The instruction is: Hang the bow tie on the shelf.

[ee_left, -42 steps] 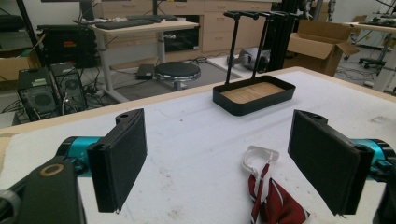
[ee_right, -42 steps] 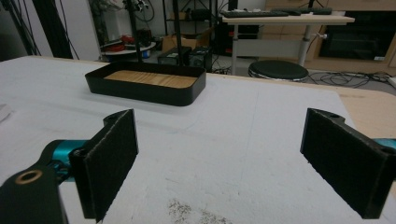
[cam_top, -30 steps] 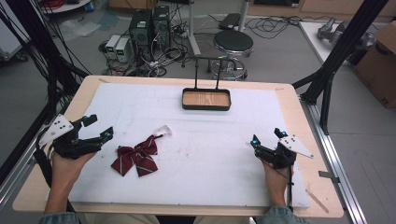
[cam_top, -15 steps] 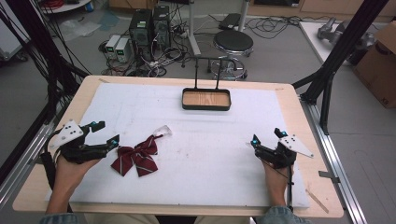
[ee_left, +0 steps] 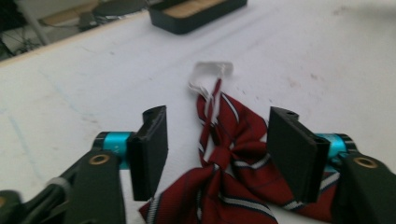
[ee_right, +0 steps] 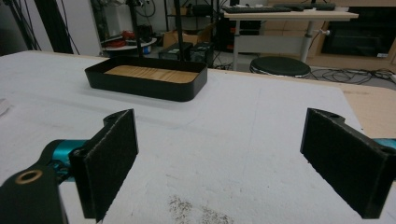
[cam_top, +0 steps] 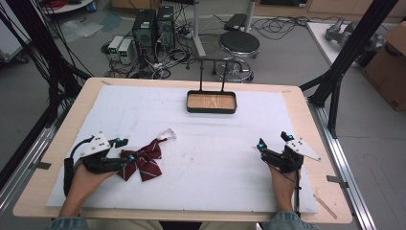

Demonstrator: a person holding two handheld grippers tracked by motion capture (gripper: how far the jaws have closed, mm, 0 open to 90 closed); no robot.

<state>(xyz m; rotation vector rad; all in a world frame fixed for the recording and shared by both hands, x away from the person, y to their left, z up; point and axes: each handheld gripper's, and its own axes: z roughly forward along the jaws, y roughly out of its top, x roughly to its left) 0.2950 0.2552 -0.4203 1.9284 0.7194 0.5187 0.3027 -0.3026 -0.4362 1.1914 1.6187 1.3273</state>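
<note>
High view: red striped bow tie lies flat on the white sheet at the near-left of the counter, its white strap tab pointing toward the far side. Left gripper sits right at the bow's left edge, jaws apart, one tip about touching the fabric, nothing held. Right gripper rests near the right side, well apart from the bow, jaws apart, empty. Black tray with wooden floor stands at the far middle, empty, with a bar stand rising behind it. Left gripper view: jaws spread wide on either side of the bow's knot, bow tie between and below them, not pinched yet; strap tab beyond, tray far off. Right gripper view: jaws wide open over bare sheet, tray ahead, nothing between the pads. Step judged: reach/pre-grasp on the bow with the left gripper. Next move likely calls for lowering slightly so the pads bracket the knot, then closing there; the fabric is floppy, so a grab on a wing alone could let it sag or slip. Tray looks the probable destination, though that's a guess.
</note>
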